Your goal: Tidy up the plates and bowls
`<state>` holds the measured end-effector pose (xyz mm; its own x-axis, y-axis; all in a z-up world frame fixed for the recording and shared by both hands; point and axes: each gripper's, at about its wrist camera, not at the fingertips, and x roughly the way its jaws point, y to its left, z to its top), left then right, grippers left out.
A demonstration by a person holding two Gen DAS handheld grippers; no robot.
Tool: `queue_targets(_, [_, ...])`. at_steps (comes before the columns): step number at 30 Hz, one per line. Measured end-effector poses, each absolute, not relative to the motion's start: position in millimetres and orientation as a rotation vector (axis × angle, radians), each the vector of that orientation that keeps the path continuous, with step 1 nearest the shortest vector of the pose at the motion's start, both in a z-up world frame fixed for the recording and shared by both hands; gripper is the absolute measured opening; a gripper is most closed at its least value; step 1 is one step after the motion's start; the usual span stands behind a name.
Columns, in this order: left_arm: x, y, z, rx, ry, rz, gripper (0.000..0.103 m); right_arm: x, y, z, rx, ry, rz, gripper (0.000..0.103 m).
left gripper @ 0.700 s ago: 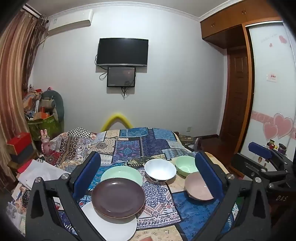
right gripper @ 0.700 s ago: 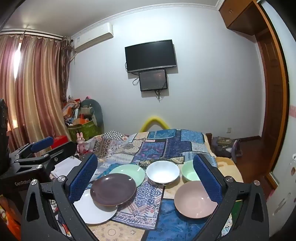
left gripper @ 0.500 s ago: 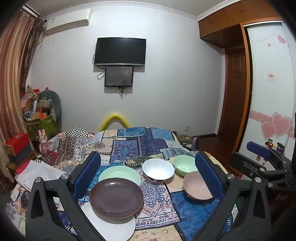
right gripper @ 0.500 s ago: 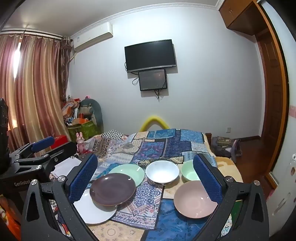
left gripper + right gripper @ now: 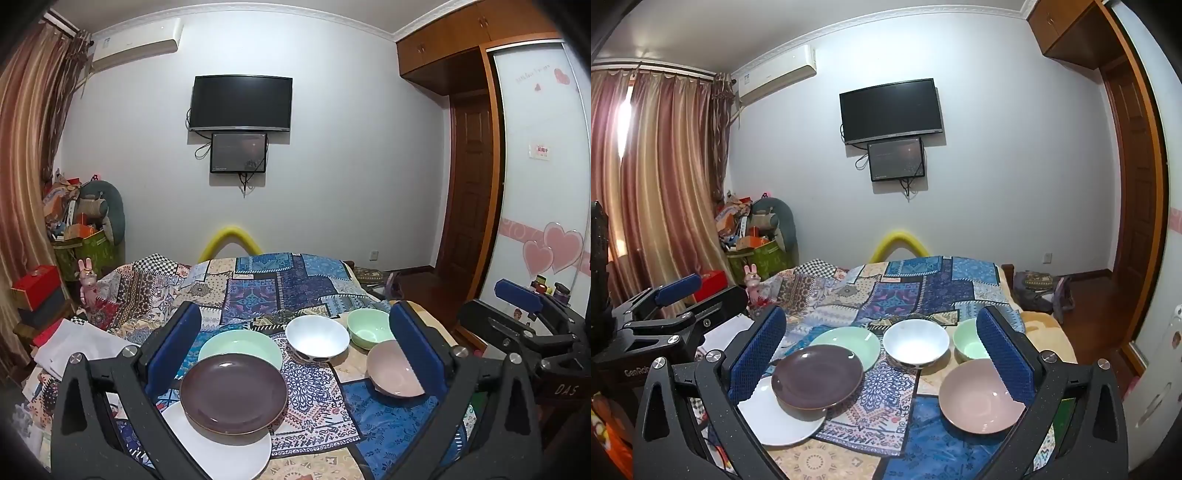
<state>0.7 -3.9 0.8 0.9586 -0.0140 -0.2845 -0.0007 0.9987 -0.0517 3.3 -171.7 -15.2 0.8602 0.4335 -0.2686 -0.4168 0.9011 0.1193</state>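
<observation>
Dishes lie on a patchwork cloth (image 5: 280, 291). A brown plate (image 5: 232, 393) rests partly on a white plate (image 5: 221, 446) at the near left, with a pale green plate (image 5: 240, 343) just behind. Further right are a white bowl (image 5: 317, 338), a green bowl (image 5: 367, 328) and a pink bowl (image 5: 391, 376). My left gripper (image 5: 294, 308) hovers open above them, holding nothing. The right gripper (image 5: 881, 314) is open and empty too, over the same brown plate (image 5: 816, 376), white bowl (image 5: 916, 341) and pink bowl (image 5: 979, 397).
A wall with a TV (image 5: 240, 103) is beyond the cloth. Piled boxes and bags (image 5: 81, 236) sit at the left by a curtain (image 5: 657, 177). A wooden door (image 5: 469, 177) and a wardrobe are on the right. Each gripper shows at the edge of the other's view.
The left view has drifted only very slightly. No dish has moved, and both grippers stay open.
</observation>
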Motion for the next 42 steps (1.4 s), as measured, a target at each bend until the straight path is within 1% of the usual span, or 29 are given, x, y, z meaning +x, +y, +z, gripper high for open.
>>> queue_targets(42, [-1.1,-5.0,-2.7,-0.045,0.281,-0.011,0.103,3.9,-169.4,-15.1,0.063,0.3,0.456,0.103])
